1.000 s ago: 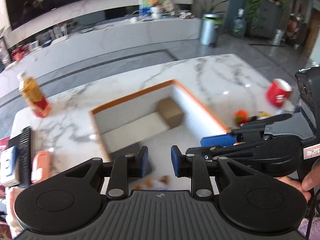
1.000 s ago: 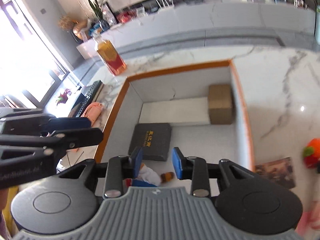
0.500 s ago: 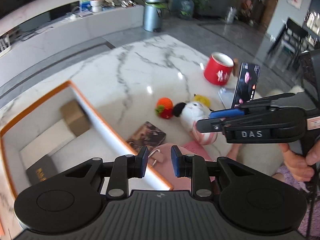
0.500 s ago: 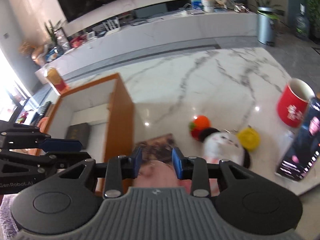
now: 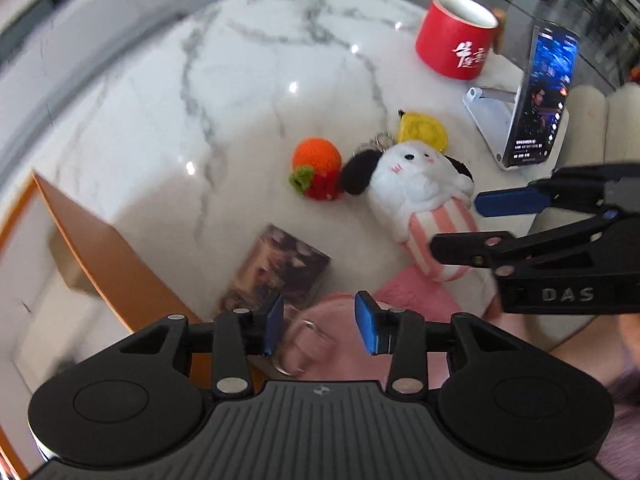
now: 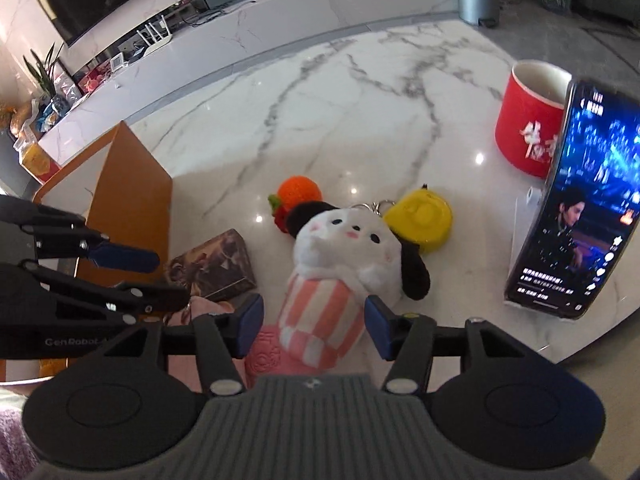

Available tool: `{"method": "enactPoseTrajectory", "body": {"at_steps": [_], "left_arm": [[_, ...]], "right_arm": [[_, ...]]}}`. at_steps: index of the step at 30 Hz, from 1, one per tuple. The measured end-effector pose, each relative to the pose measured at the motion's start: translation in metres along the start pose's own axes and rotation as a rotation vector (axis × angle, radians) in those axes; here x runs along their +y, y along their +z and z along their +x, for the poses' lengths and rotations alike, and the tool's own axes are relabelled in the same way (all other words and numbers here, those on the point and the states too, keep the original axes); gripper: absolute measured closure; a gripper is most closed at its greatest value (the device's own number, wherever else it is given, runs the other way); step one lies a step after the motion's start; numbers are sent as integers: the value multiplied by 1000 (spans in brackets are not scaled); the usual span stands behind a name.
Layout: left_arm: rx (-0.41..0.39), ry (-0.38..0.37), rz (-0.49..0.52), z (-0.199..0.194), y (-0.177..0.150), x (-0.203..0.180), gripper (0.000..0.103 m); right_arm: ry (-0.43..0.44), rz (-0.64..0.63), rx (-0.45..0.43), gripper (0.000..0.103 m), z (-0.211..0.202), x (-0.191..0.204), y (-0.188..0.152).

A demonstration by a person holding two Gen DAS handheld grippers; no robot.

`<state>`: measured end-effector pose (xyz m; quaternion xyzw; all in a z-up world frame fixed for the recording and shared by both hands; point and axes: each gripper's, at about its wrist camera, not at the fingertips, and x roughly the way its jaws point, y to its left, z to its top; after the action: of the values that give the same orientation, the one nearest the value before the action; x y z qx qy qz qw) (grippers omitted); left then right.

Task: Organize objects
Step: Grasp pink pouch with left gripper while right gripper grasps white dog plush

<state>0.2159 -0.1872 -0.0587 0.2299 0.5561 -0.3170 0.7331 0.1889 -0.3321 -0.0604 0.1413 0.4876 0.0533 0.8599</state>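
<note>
- Both views are swung away from the inside of the orange-rimmed box (image 5: pixel 96 256), which filled the frames a second ago; that box is now pushed to the left edge of each frame, and the loose items on the marble table (image 5: pixel 160 92) are centred instead.
- This is judged to mean that one placement into the box is finished and the next object is being approached.
- The jaws of both grippers, narrow half a second ago, are now spread wider.
- The right gripper (image 6: pixel 312 326) is seen released, its blue pads standing either side of the striped pink body of the plush dog (image 6: pixel 344 264) at lower centre; contact cannot be confirmed, and nothing is clamped yet.
- The left gripper (image 5: pixel 320 328) is also seen released and empty, held low over a pink cloth (image 5: pixel 320 320) with a metal ring, at the bottom centre of its view; a dark picture card (image 5: pixel 280 272) lies just above and to the left of it.
- The plush dog lies on the table at the centre, touching the orange knitted fruit (image 5: pixel 318 168) on its upper left and the yellow item (image 5: pixel 424 132) above it.
- A red cup (image 6: pixel 528 120) and a phone (image 6: pixel 576 208) on a stand are seen at the right, apart from the toys.
- The right gripper is aimed forward and down along the toy's body; the left one is tilted steeply downward.
</note>
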Motion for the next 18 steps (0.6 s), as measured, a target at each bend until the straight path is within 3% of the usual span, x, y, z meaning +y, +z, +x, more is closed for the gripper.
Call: {"method": "enactPoseTrajectory", "body": {"at_steps": [3,7,10,14,18], "left_arm": [[62,-66,-92,5,4,-1,57],[138,-90,-168,15,8,-7,57],[165,-70,-186,23,12,-15,56],[205,-35,-202,35,13,-24,40],[231,6,-177,43,11,-33,34]], "right_arm": [[12,18,14,39,9,-6,4],[21,20,15,36,14,-10,9],[22,36,16,35,19,-15,12],[34,52,30,36,28,-23,13],[54,67,33,35,34,-30,11]]}}
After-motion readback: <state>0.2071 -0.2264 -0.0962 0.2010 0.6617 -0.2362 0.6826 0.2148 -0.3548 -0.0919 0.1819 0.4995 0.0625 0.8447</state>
